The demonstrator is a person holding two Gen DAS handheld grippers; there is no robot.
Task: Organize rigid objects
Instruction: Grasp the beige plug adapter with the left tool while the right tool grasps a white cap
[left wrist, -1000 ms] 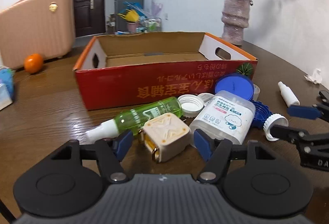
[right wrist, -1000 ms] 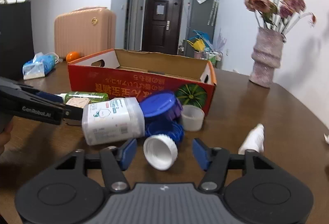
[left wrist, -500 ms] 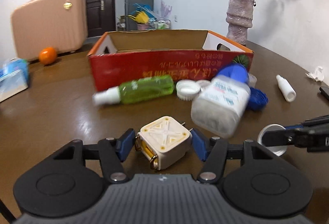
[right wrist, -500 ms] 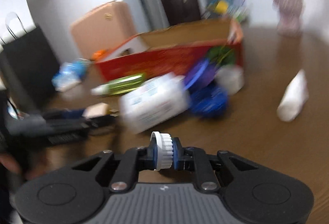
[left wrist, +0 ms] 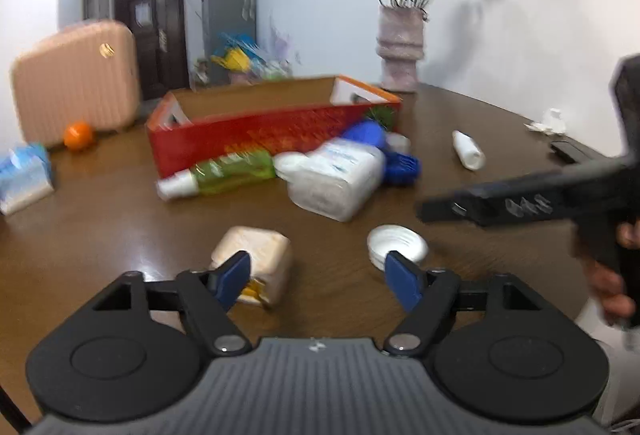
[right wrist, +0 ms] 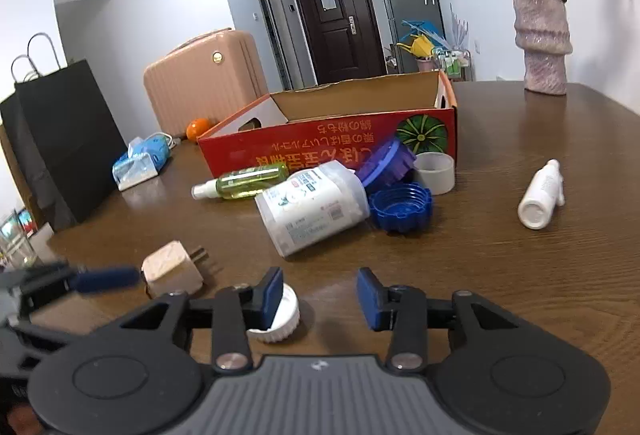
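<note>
Loose things scattered on my table before the red box.

The red cardboard box (right wrist: 328, 147) stands open. Against its front lie a green spray bottle (right wrist: 246, 181) on its side, a clear tub (right wrist: 312, 207) tipped over with its blue lid (right wrist: 386, 165), a blue ring cap (right wrist: 400, 207) mouth up, and a white cup (right wrist: 434, 171). A small white bottle (right wrist: 542, 195) lies well apart. Nearest me sit a cream plug adapter (right wrist: 172, 269), prongs pointing away, and a white ribbed cap (right wrist: 280, 315), open side up.
</note>
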